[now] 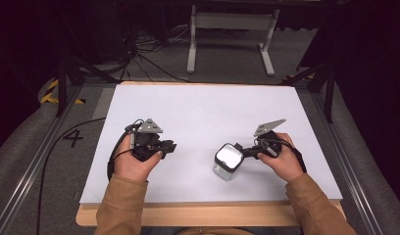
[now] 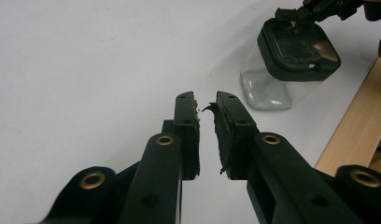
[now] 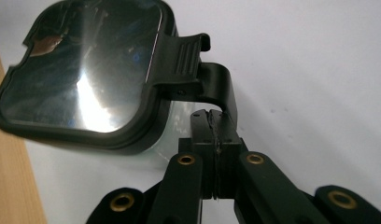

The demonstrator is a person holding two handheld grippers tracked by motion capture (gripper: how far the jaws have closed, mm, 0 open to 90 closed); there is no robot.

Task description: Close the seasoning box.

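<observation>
On the left, our left gripper (image 1: 164,146) rests on the white desk (image 1: 198,112), its fingers (image 2: 187,126) slightly spread with nothing between them; the left gripper view shows the pad lining frayed and peeling at the tips. Ahead of those fingers and off to their right stands the jar (image 1: 227,161), well apart from them.

The jar is a small clear container with a black flip lid (image 3: 81,70), close to the desk's near edge. We judge it rigid, light since it looks empty, smooth-walled and likely slippery, and easy to tip if pushed at the top. The ridged lid tab (image 3: 184,58) offers the surest hold; gripping the body across its flat sides would also work.

On the right, our right gripper (image 1: 247,152) has its fingers pressed together just beneath that tab, touching or nearly touching its hinge arm; we cannot tell whether they pinch any of it.

The right gripper view gives the tab's ridges and the lid's glossy top; the high view gives the spacing between both hands.
</observation>
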